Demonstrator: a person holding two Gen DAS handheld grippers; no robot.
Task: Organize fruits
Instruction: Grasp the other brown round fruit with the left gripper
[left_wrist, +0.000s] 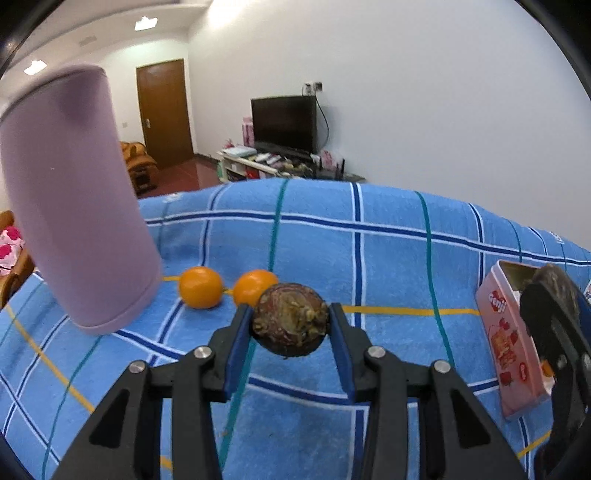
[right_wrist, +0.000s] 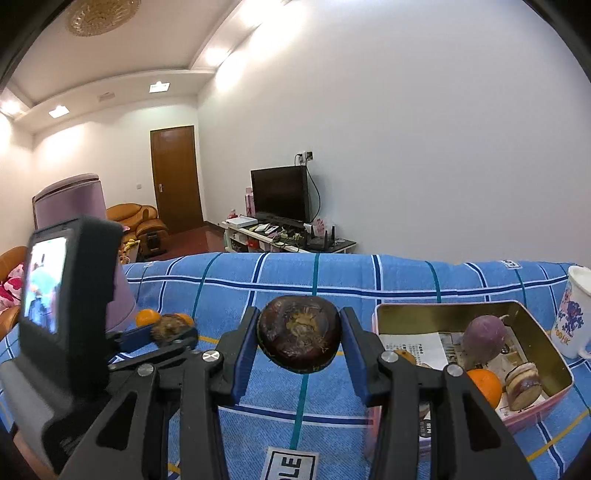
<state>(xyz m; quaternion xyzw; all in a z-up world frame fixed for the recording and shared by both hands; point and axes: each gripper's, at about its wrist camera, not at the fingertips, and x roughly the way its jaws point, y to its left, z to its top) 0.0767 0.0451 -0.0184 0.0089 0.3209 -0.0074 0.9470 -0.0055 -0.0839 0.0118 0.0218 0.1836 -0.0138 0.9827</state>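
Spreading across both views, the blue checked cloth (left_wrist: 388, 236) is soft and rumpled, which is the first hazard: any round fruit set down or dropped on it could roll, and toward the near edge nothing would stop it.

Next in size, the tall purple cylinder (left_wrist: 74, 199) stands at the left, just beside the two oranges (left_wrist: 201, 287); a wide swing of the left hand could knock it over onto them.

At the right sits the pink tin (right_wrist: 546, 400), open, already holding a purple fruit (right_wrist: 484, 338), an orange (right_wrist: 485, 384) and a sliced round piece (what kind I cannot tell). It is partly full, so a fruit released from too high could bounce off these or hit the rim. A white mug (right_wrist: 572, 314) stands just beyond the tin and could be clipped on the way in.

The left gripper (left_wrist: 290, 326) is clamped on a dark, rough-skinned fruit (left_wrist: 290, 321), lifted clear of the cloth. The right gripper (right_wrist: 299, 338) likewise pinches a dark round fruit (right_wrist: 298, 334), held in the air near the tin. Both holds are narrow pad contacts on curved skin, so a jolt or tilt might let either fruit squirt out; with both hands heading for one tin, the grippers could also collide.
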